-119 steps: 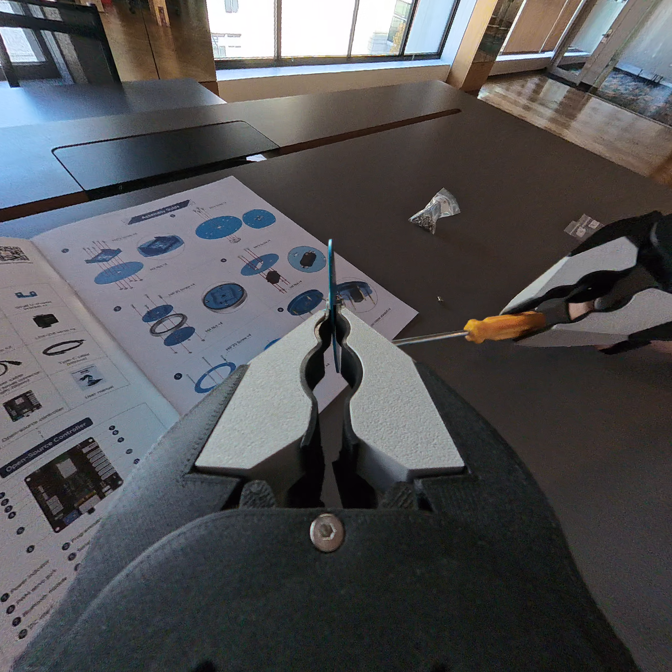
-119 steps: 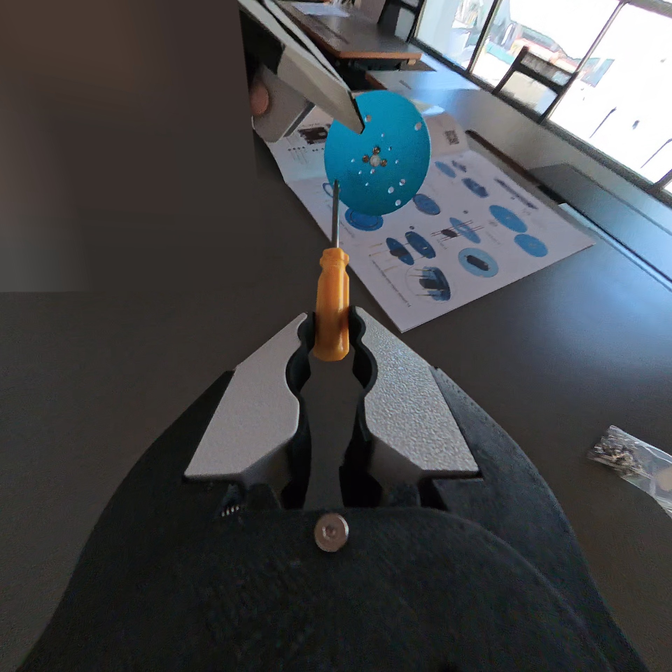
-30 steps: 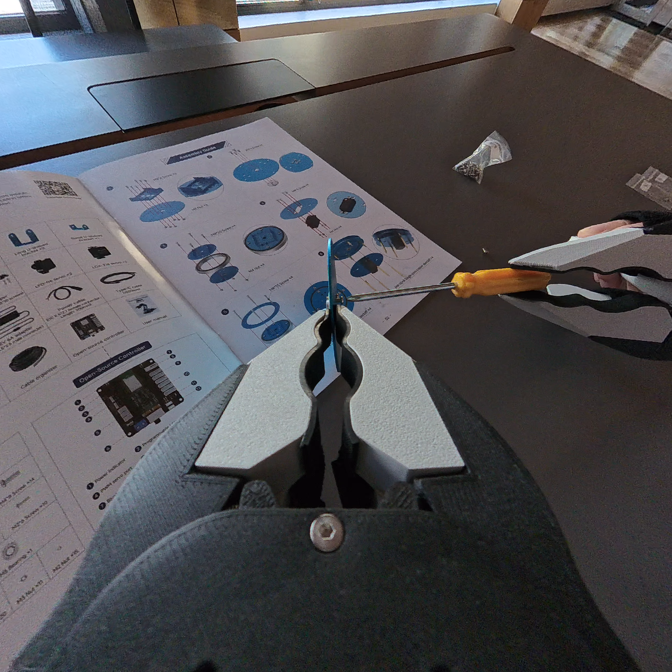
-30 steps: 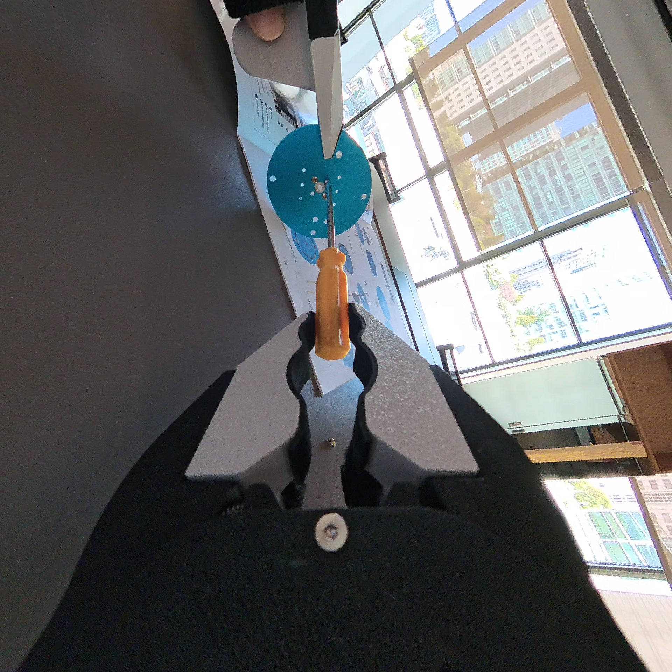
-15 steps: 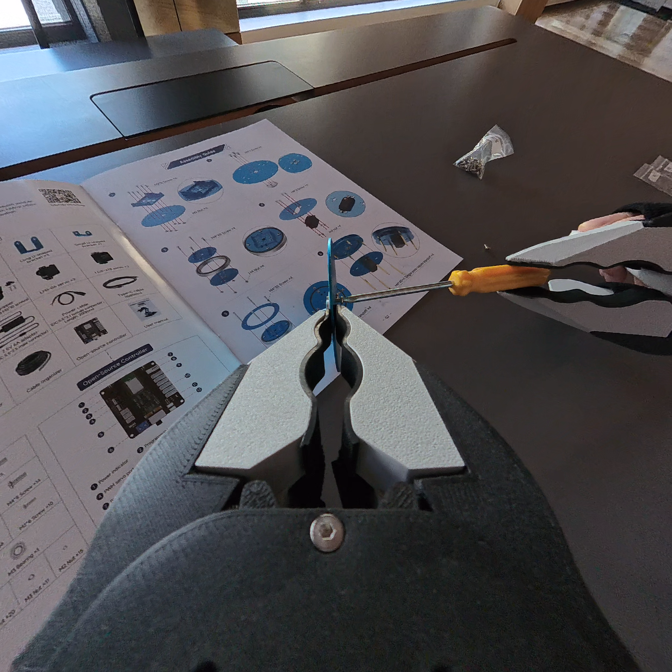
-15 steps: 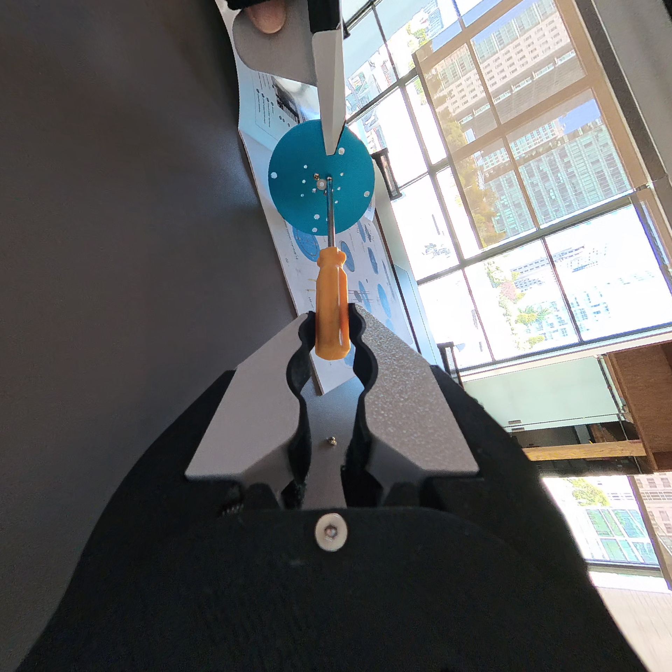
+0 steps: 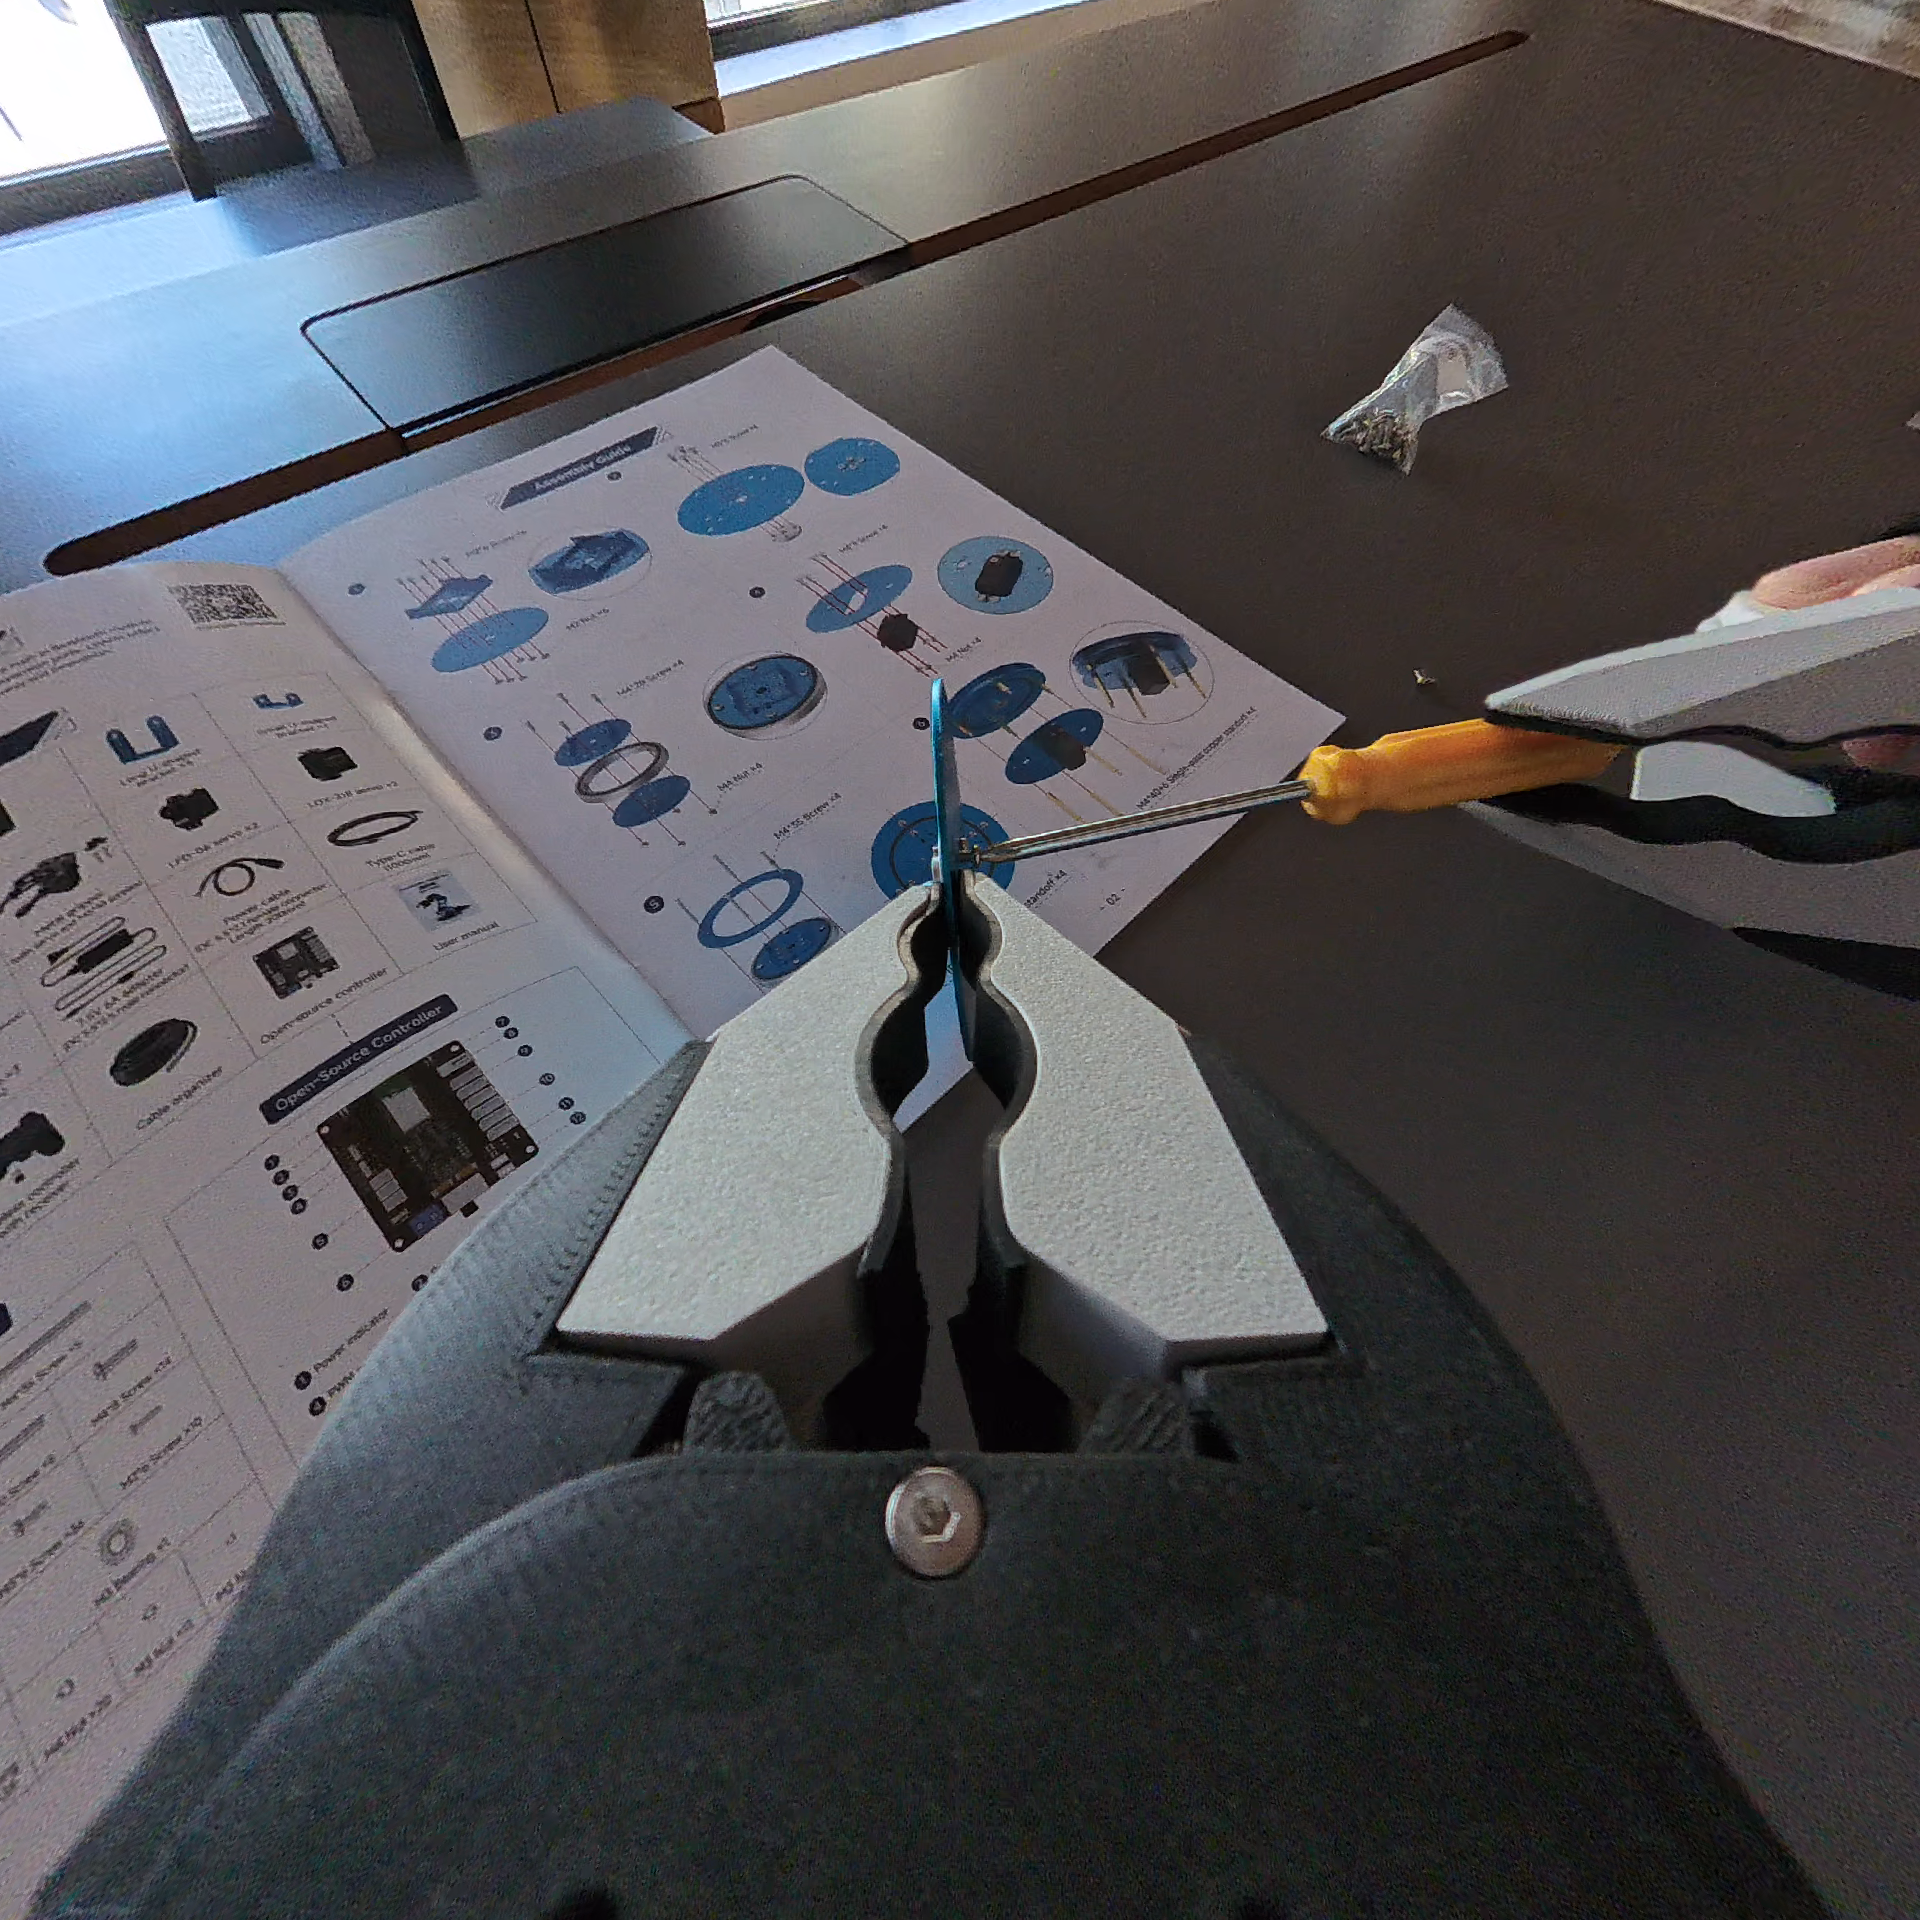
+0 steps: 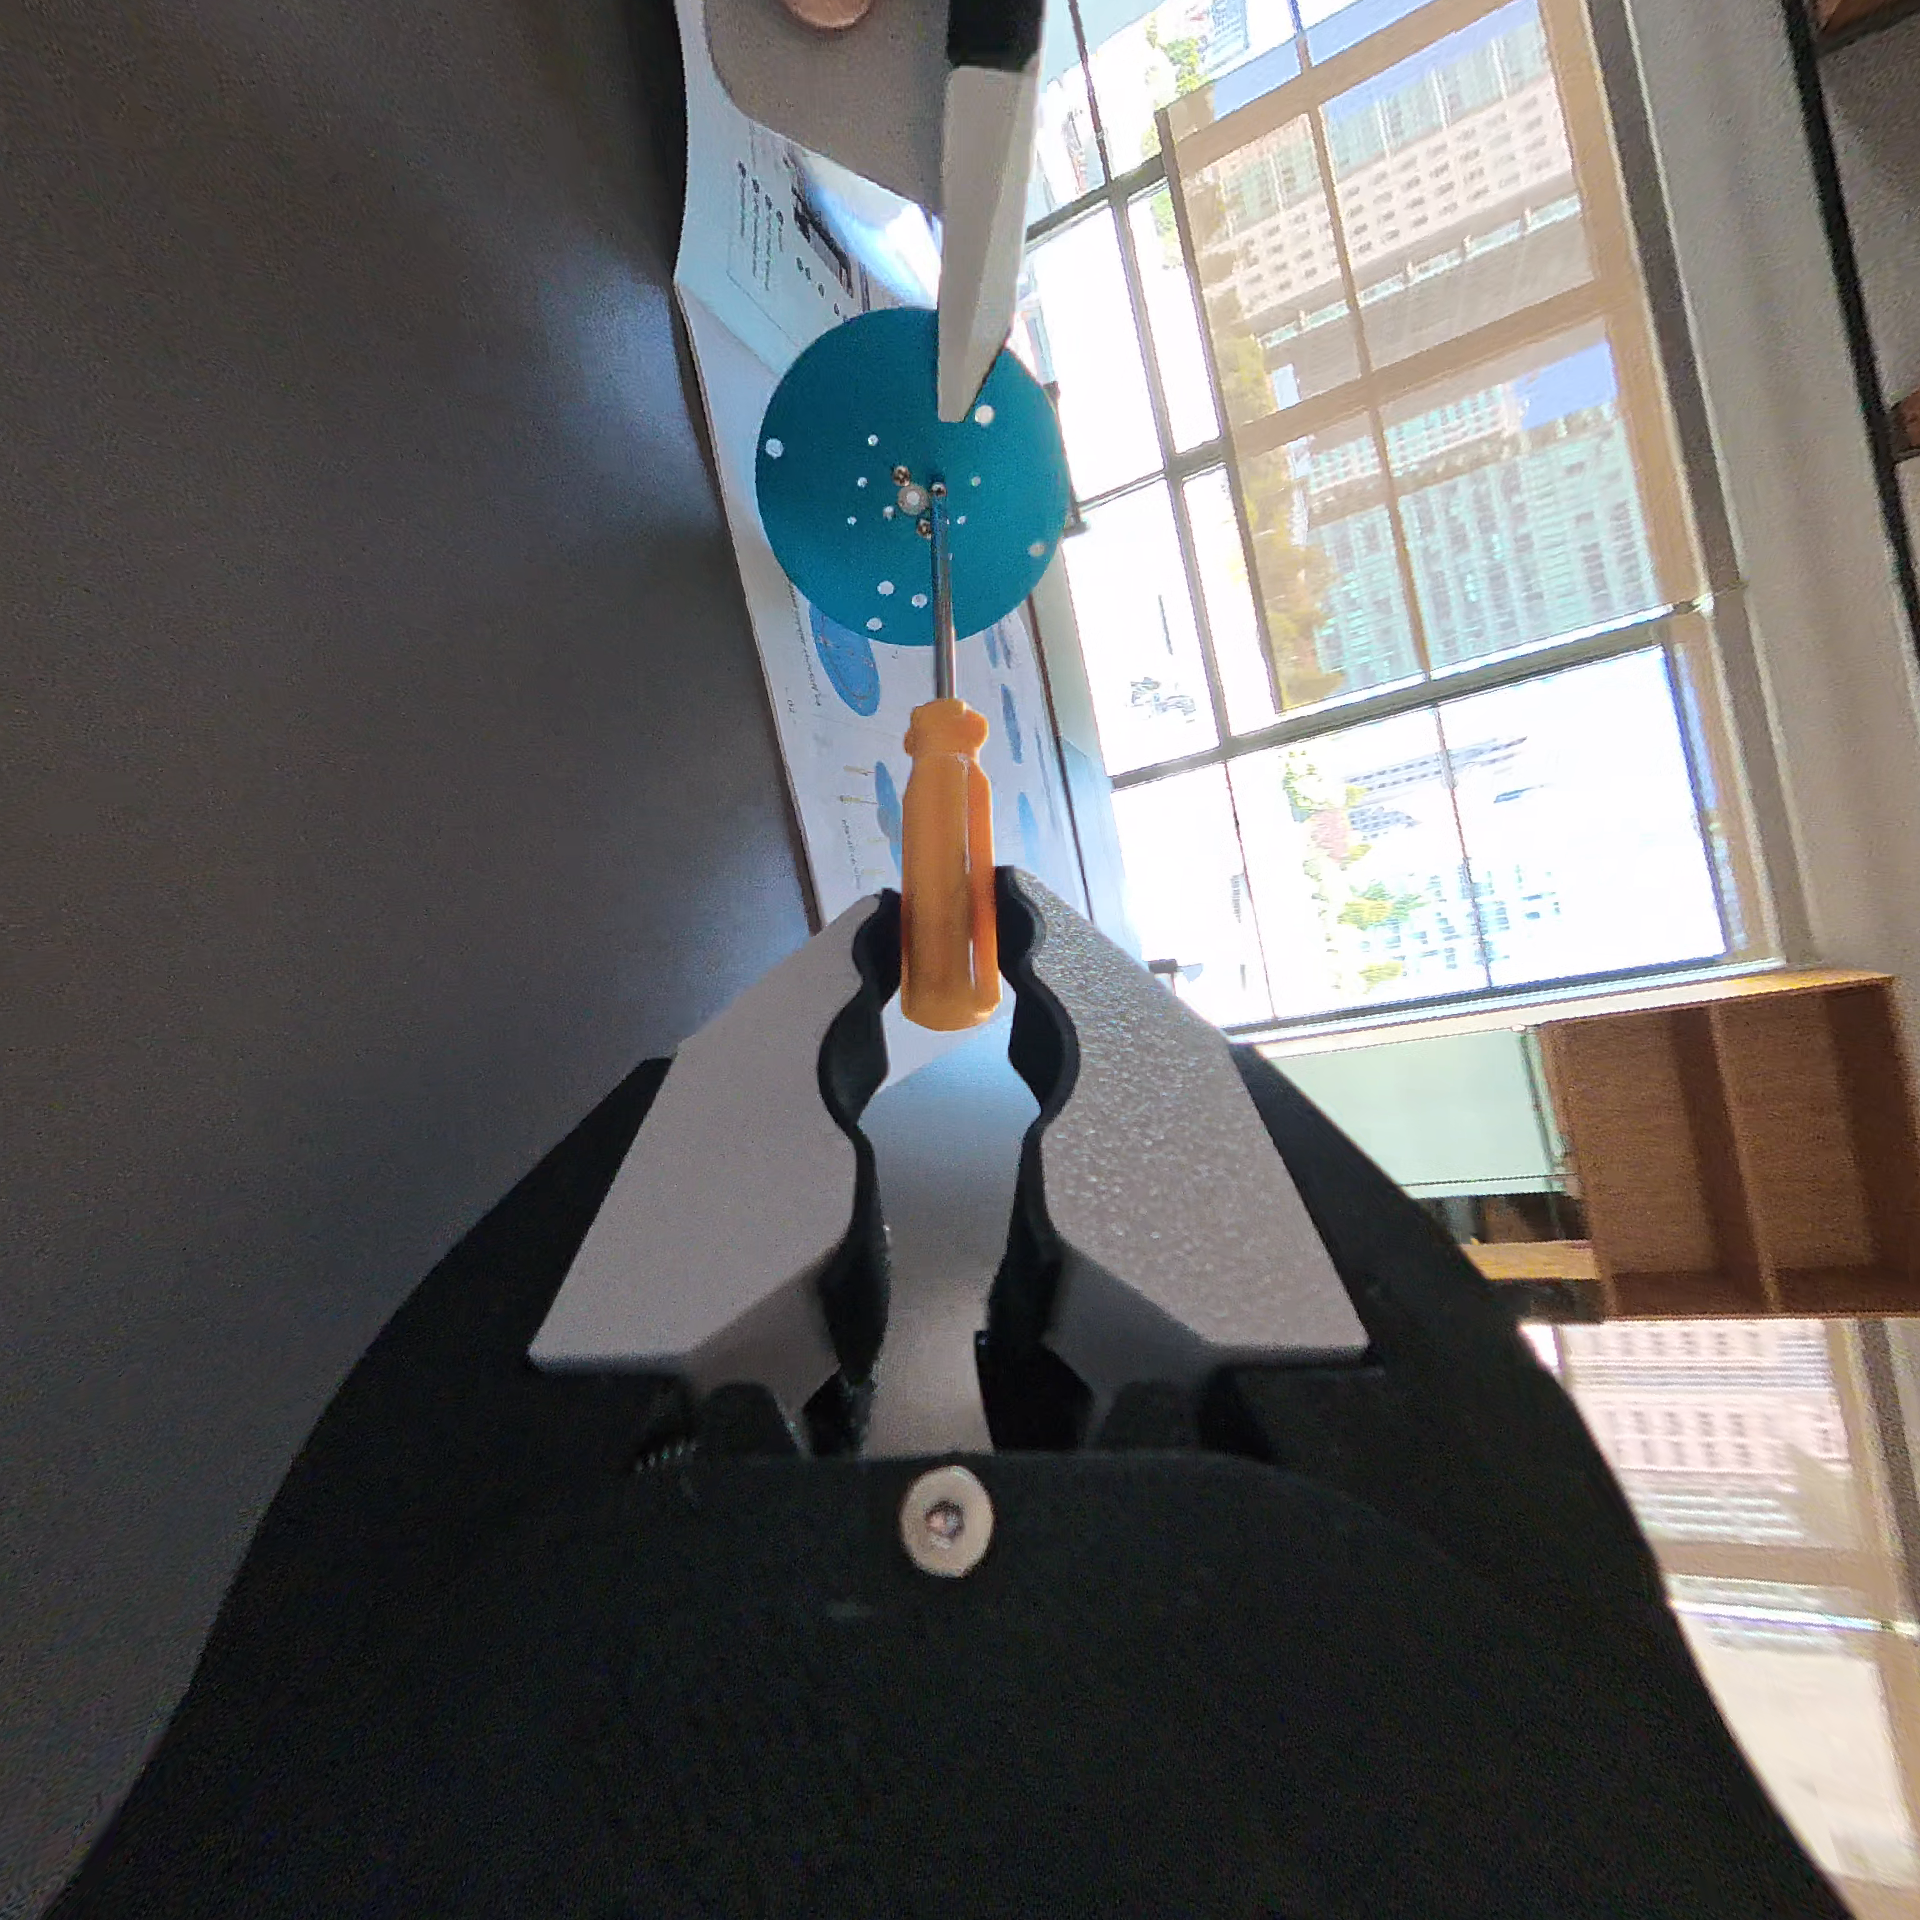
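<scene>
My left gripper (image 7: pixel 951 899) is shut on a thin blue round plate (image 7: pixel 945 790), held on edge above the open instruction booklet (image 7: pixel 520 790). In the right wrist view the plate (image 8: pixel 831 540) shows flat-on, with several small holes and screws near its centre. My right gripper (image 8: pixel 945 904) is shut on the orange handle of a small screwdriver (image 8: pixel 943 831). Its metal tip touches a screw near the plate's centre. In the left wrist view the screwdriver (image 7: pixel 1434 769) comes in from the right, held by the right gripper (image 7: pixel 1621 769). The left gripper's fingers (image 8: pixel 977 239) show at the top.
A dark table (image 7: pixel 1455 1247) lies below. A small clear bag of screws (image 7: pixel 1413 400) lies at the far right, and one loose screw (image 7: pixel 1423 677) nearer. A recessed dark panel (image 7: pixel 603 301) is at the back. Large windows (image 8: pixel 1403 520) and a wooden shelf (image 8: pixel 1725 1132) show in the right wrist view. The tips of one gripper are about 12 centimeters away from the tips of the other.
Four seconds ago the screwdriver tip was below the plate's edge; it now rests on a screw near the centre. Over the last second the right gripper has rolled, and the left has shifted slightly.
</scene>
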